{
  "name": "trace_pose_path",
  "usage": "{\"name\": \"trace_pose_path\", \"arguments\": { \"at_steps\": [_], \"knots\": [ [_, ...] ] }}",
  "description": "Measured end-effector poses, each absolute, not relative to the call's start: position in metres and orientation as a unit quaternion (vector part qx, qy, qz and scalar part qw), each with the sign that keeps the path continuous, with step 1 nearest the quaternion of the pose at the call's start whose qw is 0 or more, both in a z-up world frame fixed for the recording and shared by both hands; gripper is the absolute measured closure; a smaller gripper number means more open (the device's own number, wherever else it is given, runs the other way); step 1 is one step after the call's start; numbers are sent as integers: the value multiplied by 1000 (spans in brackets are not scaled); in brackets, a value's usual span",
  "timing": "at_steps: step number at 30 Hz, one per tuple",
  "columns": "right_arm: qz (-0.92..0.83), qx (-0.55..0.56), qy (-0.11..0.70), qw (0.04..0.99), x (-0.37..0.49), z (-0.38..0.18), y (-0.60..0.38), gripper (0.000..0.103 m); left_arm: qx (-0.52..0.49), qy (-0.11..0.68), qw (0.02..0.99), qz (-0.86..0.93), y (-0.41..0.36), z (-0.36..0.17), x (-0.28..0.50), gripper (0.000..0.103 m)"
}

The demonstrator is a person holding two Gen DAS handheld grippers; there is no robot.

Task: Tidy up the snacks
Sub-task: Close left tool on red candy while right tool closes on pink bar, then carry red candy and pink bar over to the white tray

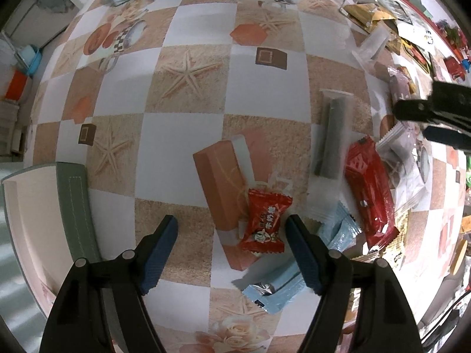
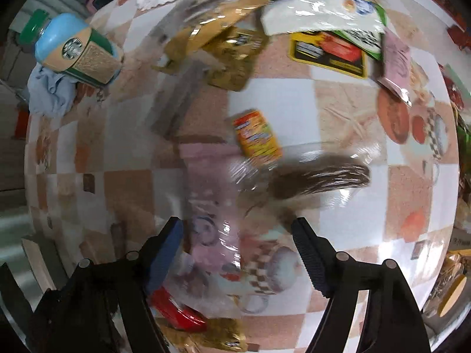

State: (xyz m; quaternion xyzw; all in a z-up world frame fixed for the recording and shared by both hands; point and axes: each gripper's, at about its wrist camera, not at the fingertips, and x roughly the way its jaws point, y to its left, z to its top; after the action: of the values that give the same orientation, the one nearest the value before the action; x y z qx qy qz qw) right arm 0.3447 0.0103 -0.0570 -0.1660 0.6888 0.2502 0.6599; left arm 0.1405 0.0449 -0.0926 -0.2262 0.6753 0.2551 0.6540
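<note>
**Snack pile on the checkered counter, both tongs spread**

On the counter (image 1: 182, 23), at the left edge, a green-trimmed tray (image 1: 73, 203) is seen. The left tongs (image 1: 231, 229) are held spread above the cloth, nothing pinched, with an orange bar (image 1: 222, 185) and a red candy (image 1: 265, 225) lying between the fingers, the candy overlapping the bar's lower end. Just right of that, light blue packets (image 1: 276, 286), a grey stick (image 1: 332, 138) and a long red wrapper (image 1: 368, 194) are laid out. The right tongs (image 2: 237, 247) are spread too, gripping nothing, over blurry clear-wrapped snacks; an orange-yellow packet (image 2: 257, 138) lies beyond.
</note>
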Motion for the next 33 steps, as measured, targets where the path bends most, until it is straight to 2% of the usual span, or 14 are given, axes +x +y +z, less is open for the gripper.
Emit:
{"name": "trace_pose_path", "arguments": {
  "at_steps": [1, 3, 4, 5, 6, 7, 8, 12, 21, 26, 33],
  "knots": [
    [250, -178, 685, 661, 342, -56, 19, 25, -224, 675, 655, 255, 44, -93, 140, 25],
    [240, -206, 676, 666, 331, -51, 34, 42, -224, 672, 661, 248, 41, -91, 141, 35],
    [231, -234, 661, 675, 326, -48, 41, 56, -221, 672, 662, 246, 41, -89, 145, 40],
    [238, -236, 656, 677, 320, -45, 47, 72, -217, 672, 666, 240, 39, -87, 148, 49],
    [242, -242, 652, 677, 316, -42, 52, 74, -215, 672, 668, 235, 38, -85, 153, 61],
    [246, -244, 654, 673, 309, -41, 57, 74, -213, 673, 670, 228, 37, -84, 157, 68],
    [248, -243, 656, 670, 309, -39, 58, 77, -212, 674, 671, 223, 35, -84, 158, 81],
    [268, -181, 674, 665, 314, -25, 37, 77, -234, 662, 677, 222, 39, -79, 156, 82],
    [284, -133, 678, 665, 313, 11, -8, 77, -257, 628, 699, 226, 58, -44, 135, 82],
    [289, -121, 690, 652, 297, -13, -58, 77, -244, 638, 695, 224, 46, -33, 122, 82],
    [282, -110, 713, 632, 269, -11, -114, 77, -237, 654, 688, 206, 19, -25, 97, 82]
  ]
}}
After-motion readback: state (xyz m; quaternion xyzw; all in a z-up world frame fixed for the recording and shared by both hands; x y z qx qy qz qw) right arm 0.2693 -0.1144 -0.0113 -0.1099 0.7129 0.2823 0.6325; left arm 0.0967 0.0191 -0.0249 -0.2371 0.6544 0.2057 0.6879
